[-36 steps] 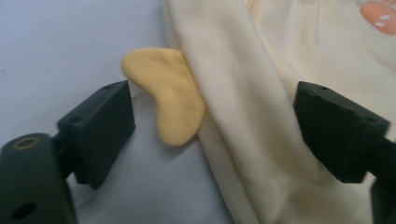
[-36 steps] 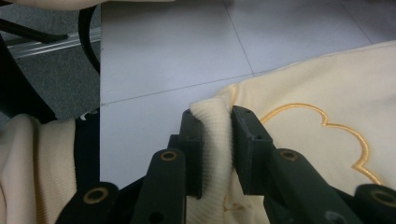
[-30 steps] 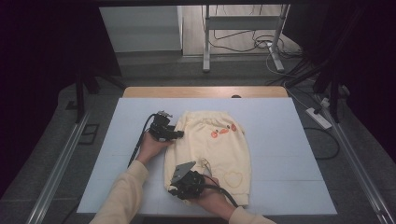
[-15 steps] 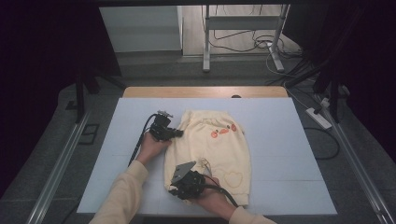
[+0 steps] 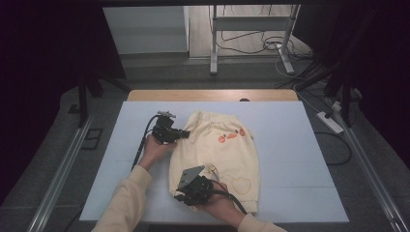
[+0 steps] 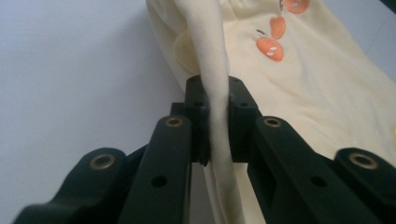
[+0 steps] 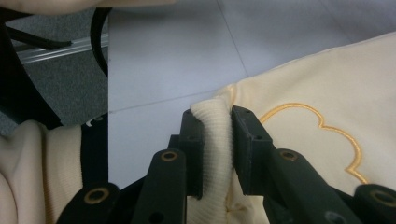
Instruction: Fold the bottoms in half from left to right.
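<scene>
A pale yellow sweatshirt (image 5: 225,150) with orange fruit prints (image 5: 231,136) lies folded on the white table (image 5: 300,159). My left gripper (image 5: 183,134) is at its upper left edge, shut on a fold of the yellow cloth (image 6: 212,70) that runs up between the jaws of the left gripper (image 6: 215,121). My right gripper (image 5: 181,193) sits at the garment's near left corner. In the right gripper view the right gripper (image 7: 218,140) is shut on the ribbed hem (image 7: 215,135), beside an embroidered cloud outline (image 7: 322,135).
The table's wooden far edge (image 5: 212,94) borders a grey floor with cables (image 5: 261,46) and a stand. A power strip (image 5: 330,122) lies to the right. Metal rails (image 5: 60,169) run along both sides. Bare table surface surrounds the garment.
</scene>
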A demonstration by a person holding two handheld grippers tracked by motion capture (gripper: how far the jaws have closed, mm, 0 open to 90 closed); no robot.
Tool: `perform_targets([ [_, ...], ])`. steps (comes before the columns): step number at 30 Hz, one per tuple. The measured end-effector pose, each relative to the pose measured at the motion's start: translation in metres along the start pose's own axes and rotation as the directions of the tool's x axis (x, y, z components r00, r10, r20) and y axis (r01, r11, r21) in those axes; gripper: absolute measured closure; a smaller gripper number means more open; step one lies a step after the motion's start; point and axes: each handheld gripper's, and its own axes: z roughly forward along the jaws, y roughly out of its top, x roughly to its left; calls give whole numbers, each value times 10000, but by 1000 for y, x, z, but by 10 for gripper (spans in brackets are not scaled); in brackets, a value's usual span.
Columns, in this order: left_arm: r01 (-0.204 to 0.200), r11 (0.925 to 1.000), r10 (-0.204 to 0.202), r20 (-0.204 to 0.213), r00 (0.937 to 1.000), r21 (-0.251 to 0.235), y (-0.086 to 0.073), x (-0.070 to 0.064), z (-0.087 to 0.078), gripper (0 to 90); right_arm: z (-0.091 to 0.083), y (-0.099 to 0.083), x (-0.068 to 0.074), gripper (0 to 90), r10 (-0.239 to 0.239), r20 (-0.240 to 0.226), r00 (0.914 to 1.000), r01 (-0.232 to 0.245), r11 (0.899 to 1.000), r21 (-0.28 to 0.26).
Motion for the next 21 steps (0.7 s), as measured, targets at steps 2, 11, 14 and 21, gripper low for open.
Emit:
perform_targets([
  [2,-8,9999,9,67,10000,-122,2,-2,-4,811,-2,3,0,742,-20,-14,10000,20,9999,-140],
  [11,50,9999,-46,214,9998,-150,4,-5,-9,810,-8,10,4,743,-91,-82,9999,88,9993,-376],
  [14,114,9999,-111,241,9996,-123,3,-3,-9,811,-7,9,3,745,-97,-110,9999,93,9994,-346],
  [21,218,9969,-188,405,9990,-754,7,-1,-30,811,-13,22,4,749,-213,-177,9996,199,9970,-745],
])
